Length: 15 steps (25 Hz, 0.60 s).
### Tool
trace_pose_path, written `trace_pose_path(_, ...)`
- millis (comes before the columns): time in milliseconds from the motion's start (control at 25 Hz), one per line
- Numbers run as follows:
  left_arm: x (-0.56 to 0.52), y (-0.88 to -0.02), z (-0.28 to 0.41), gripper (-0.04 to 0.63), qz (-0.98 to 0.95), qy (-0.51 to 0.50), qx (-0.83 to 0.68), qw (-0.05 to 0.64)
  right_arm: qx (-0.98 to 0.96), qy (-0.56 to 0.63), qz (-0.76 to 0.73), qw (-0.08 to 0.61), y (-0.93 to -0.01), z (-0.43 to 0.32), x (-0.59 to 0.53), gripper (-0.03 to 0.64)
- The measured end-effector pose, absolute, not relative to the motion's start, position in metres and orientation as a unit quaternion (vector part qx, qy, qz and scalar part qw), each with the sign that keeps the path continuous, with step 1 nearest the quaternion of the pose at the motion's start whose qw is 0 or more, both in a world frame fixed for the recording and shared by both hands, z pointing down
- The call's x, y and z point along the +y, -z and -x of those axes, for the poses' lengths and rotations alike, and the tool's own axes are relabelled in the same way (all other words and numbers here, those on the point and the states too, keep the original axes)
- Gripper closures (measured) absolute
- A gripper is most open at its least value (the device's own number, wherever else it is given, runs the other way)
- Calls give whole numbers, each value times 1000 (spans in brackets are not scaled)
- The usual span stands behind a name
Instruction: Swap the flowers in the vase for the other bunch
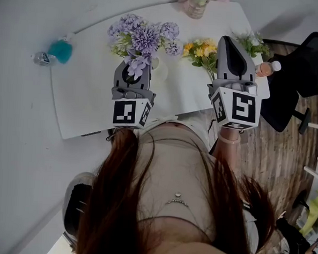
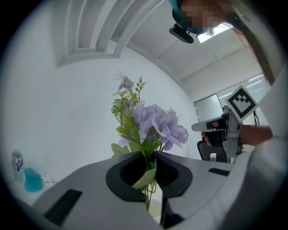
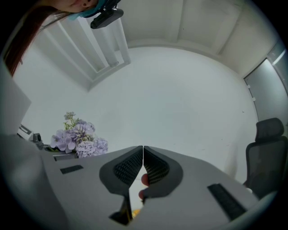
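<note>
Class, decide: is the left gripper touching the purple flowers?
Touching. In the left gripper view, the left gripper has its fingers pinched on the stems of the purple flowers.

We see a white table [image 1: 90, 103] across the upper centre of the frame. On it stands a pale vase [image 1: 161, 70]. A yellow bunch [image 1: 200, 49] lies right of it, and a jar [image 1: 197, 4] stands at the top edge.

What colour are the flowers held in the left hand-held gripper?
The flowers are lilac purple, clearest in the left gripper view.

Upright purple bunch [image 1: 145, 37] at white vase [image 1: 161, 70]; yellow bunch [image 1: 201, 48] lies beside it.
</note>
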<state>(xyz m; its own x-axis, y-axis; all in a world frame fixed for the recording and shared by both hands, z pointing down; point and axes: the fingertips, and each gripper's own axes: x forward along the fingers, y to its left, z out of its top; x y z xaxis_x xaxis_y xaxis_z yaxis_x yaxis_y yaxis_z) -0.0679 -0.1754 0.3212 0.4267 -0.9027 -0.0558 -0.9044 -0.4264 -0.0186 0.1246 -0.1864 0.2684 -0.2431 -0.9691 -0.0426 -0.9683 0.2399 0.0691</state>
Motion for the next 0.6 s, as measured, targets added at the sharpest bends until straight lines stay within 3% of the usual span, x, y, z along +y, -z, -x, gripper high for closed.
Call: trace_pose_path(600,-157,-267,82,566,845,-94,526,23,-787,39,-616,7,-274,-124,-184,591)
